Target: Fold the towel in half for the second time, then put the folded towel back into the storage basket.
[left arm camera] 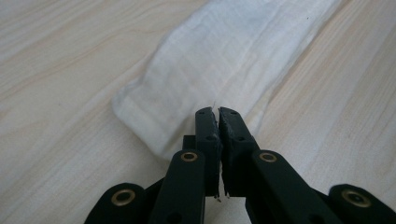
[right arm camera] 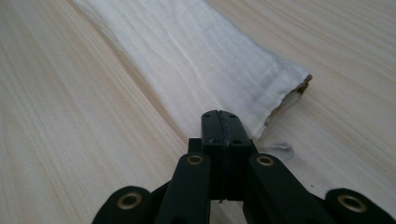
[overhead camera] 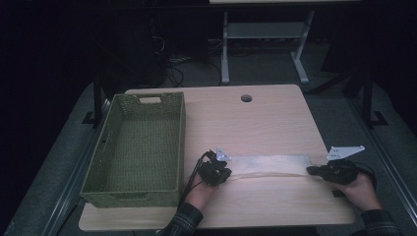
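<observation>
On table [overhead camera: 275, 128], long folded white cloth [overhead camera: 270, 165].

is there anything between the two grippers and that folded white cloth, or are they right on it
Nothing visible stands in the way. The left gripper sits at the left end of the white cloth and the right gripper at its right end, both with jaws closed. Whether they pinch its edge is hard to tell. The green basket stands off to the left.
</observation>
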`<action>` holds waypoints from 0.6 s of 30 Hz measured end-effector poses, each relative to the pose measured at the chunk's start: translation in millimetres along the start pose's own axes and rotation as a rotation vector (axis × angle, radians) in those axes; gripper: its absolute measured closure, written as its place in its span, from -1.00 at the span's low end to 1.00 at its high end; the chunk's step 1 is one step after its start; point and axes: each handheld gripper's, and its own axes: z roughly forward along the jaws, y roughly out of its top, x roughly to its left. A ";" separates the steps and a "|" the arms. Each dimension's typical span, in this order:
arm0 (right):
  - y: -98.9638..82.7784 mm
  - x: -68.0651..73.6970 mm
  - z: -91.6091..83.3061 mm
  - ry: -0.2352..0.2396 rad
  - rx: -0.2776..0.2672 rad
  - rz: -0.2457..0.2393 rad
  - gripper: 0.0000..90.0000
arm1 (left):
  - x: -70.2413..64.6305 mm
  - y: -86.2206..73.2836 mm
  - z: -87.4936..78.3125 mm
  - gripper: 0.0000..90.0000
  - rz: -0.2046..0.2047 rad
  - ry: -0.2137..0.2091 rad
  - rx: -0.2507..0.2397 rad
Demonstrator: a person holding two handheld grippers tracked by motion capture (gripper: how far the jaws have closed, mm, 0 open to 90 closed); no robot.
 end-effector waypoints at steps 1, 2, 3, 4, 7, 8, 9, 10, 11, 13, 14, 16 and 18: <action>0.0 -0.7 0.1 -0.003 0.000 0.002 0.99 | -1.0 -0.2 0.1 0.92 -0.001 -0.002 0.000; 0.0 -1.3 0.3 -0.002 0.000 0.010 0.99 | -1.4 -0.1 -0.5 0.91 0.000 -0.004 0.009; 0.1 -2.0 0.3 -0.003 0.001 0.014 0.99 | -1.7 0.1 -1.0 0.89 0.004 -0.006 0.010; 0.4 -2.1 0.1 0.002 0.001 0.020 0.99 | -2.4 0.2 -1.4 0.85 -0.002 -0.015 0.005; 1.2 -1.9 -1.4 0.005 -0.010 0.020 0.99 | -3.1 2.7 -6.2 0.73 -0.003 -0.025 -0.018; 1.4 -2.5 -2.7 0.009 -0.020 0.011 0.99 | -3.1 3.9 -7.9 0.69 0.001 -0.027 -0.027; 1.7 -2.5 -3.7 0.009 -0.031 0.005 0.99 | -2.9 4.8 -9.2 0.64 -0.001 -0.030 -0.036; 2.4 -1.5 -5.1 0.011 -0.039 0.010 0.99 | -2.2 5.5 -10.4 0.59 0.003 -0.031 -0.042; 2.9 -0.6 -6.2 0.017 -0.051 0.011 0.99 | -1.7 6.2 -11.1 0.54 0.003 -0.031 -0.047; 4.4 1.8 -7.0 0.026 -0.063 0.006 0.99 | -0.8 7.2 -11.7 0.40 0.006 -0.031 -0.056; 5.2 3.8 -6.6 0.031 -0.061 0.008 0.99 | -0.2 7.7 -11.9 0.34 0.010 -0.027 -0.057; 5.9 7.3 -4.5 0.041 -0.062 0.003 0.99 | 0.2 8.9 -11.8 0.22 0.013 -0.031 -0.063; 7.7 11.0 -0.1 0.058 -0.057 0.005 0.99 | 0.8 9.4 -11.0 0.07 0.014 -0.038 -0.070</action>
